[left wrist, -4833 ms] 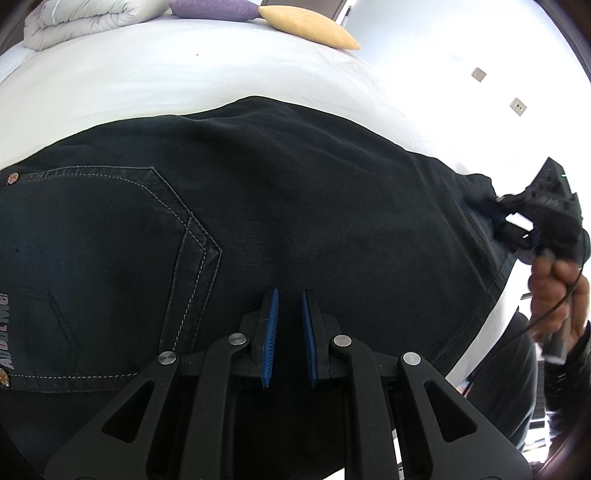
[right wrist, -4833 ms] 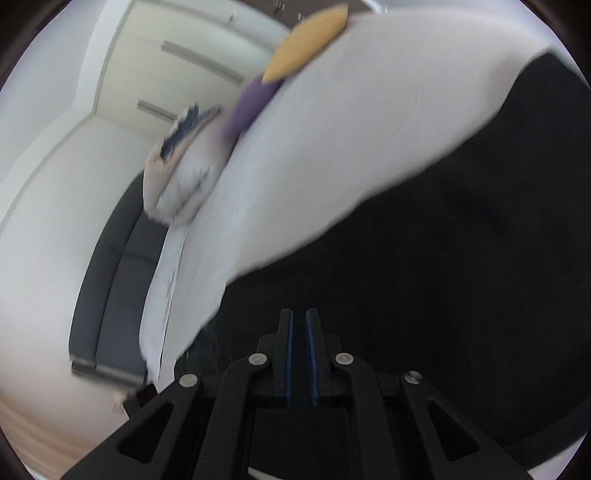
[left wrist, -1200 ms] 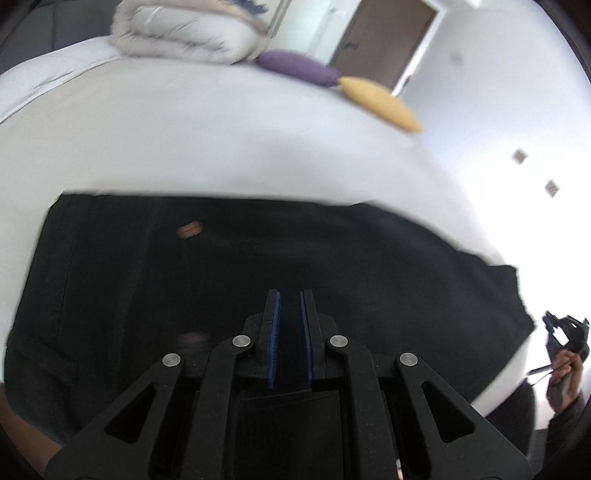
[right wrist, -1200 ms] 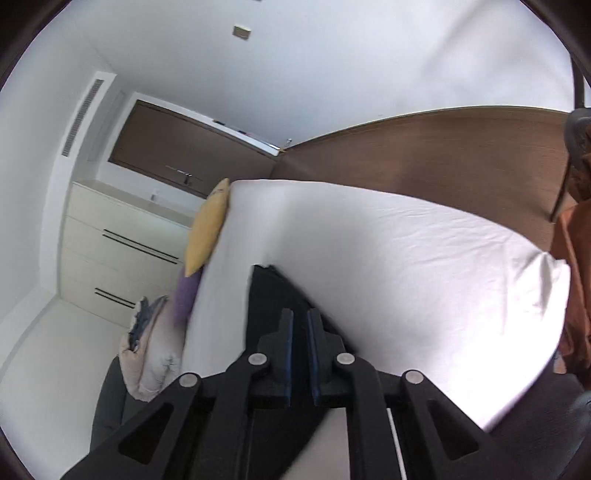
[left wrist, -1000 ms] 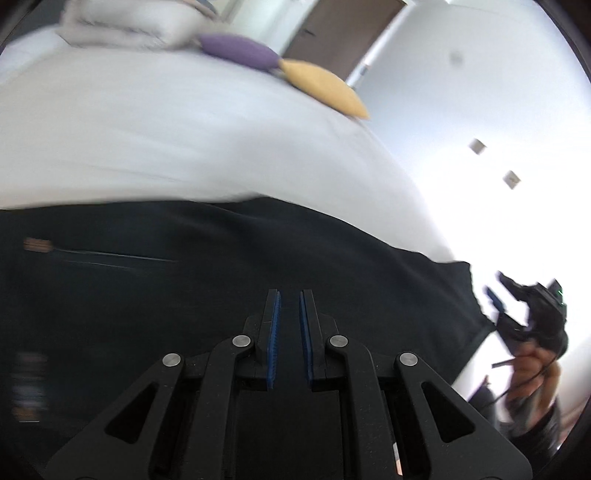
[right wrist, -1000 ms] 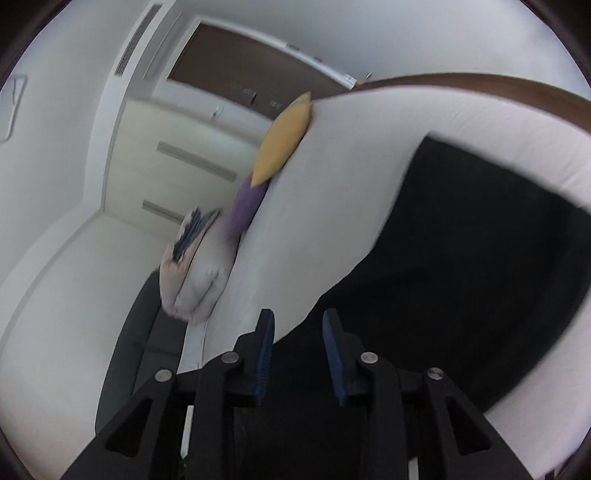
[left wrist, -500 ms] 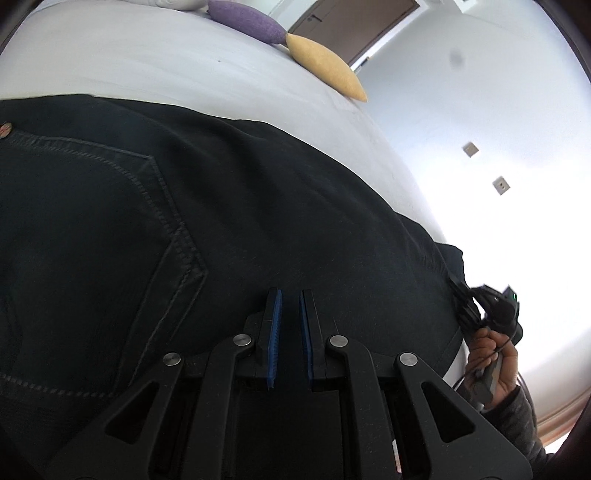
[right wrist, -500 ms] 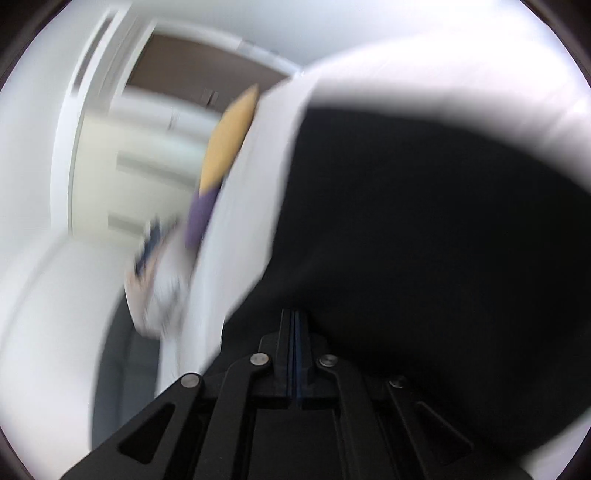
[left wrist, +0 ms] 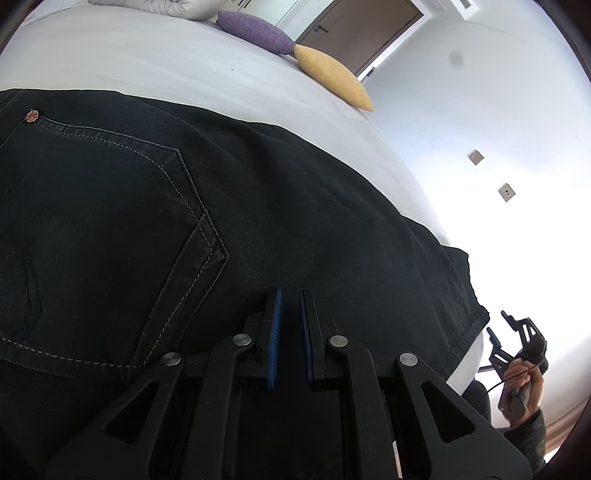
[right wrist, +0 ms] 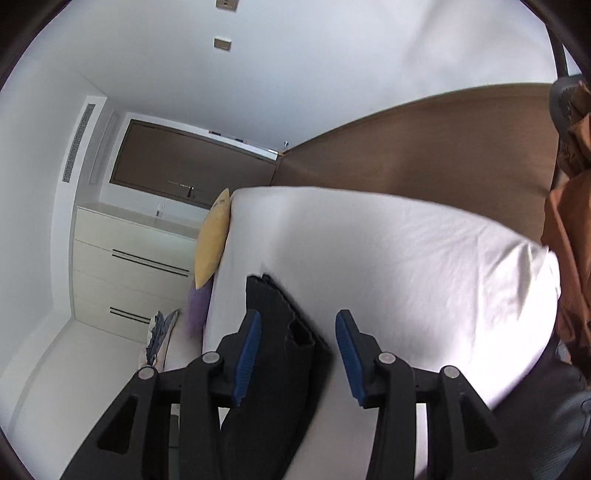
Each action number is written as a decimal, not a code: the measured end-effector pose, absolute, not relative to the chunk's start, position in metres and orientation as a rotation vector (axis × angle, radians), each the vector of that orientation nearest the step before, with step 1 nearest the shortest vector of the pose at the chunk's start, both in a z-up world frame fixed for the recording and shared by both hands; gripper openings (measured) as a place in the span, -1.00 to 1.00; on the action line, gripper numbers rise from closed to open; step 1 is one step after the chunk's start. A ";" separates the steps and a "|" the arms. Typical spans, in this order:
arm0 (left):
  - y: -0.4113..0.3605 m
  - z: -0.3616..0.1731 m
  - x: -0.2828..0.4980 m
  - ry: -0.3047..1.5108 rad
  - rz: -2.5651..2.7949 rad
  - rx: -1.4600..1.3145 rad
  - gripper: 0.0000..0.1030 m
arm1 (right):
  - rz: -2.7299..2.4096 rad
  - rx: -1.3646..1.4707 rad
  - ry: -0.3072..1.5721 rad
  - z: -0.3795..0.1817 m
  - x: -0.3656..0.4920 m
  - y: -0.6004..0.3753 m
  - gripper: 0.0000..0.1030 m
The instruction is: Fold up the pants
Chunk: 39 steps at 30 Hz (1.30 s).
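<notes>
Black denim pants [left wrist: 258, 229] lie flat on the white bed [left wrist: 166, 62], back pocket and rivet showing at the left. My left gripper [left wrist: 290, 325] hovers close over the cloth near its near edge, its jaws nearly together with a narrow gap and nothing visibly between them. My right gripper [right wrist: 297, 347] is open and empty, off the bed's edge; the pants' hem end [right wrist: 280, 332] lies beyond, between its fingers. The right gripper also shows in the left wrist view [left wrist: 517, 339], held in a hand past the hem.
A yellow pillow [left wrist: 332, 77] and a purple pillow [left wrist: 255, 31] lie at the bed's far end, with a folded duvet [left wrist: 173, 5] beyond. A brown headboard panel [right wrist: 424, 147] and white drawers [right wrist: 129, 273] stand behind. An orange garment [right wrist: 572, 229] hangs at the right.
My right gripper was shut at the hem half a second ago; it has opened and pulled back off the pants. The left gripper stays low over the cloth, barely moved.
</notes>
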<state>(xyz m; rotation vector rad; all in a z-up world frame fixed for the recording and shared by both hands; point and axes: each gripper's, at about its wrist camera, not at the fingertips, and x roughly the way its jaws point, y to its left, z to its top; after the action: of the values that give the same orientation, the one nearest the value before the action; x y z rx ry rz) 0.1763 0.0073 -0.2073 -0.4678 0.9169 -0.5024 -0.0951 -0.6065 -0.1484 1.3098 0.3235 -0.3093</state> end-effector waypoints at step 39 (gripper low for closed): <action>0.010 -0.196 0.185 0.958 -0.483 -0.466 -0.81 | -0.200 0.778 0.525 -0.094 0.020 -0.504 -0.79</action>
<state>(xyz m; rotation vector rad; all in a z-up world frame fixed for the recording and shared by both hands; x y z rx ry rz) 0.1846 0.0103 -0.1964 -0.4663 0.9579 -0.4826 0.0200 -0.5045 -0.0942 0.7777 0.5245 -0.2000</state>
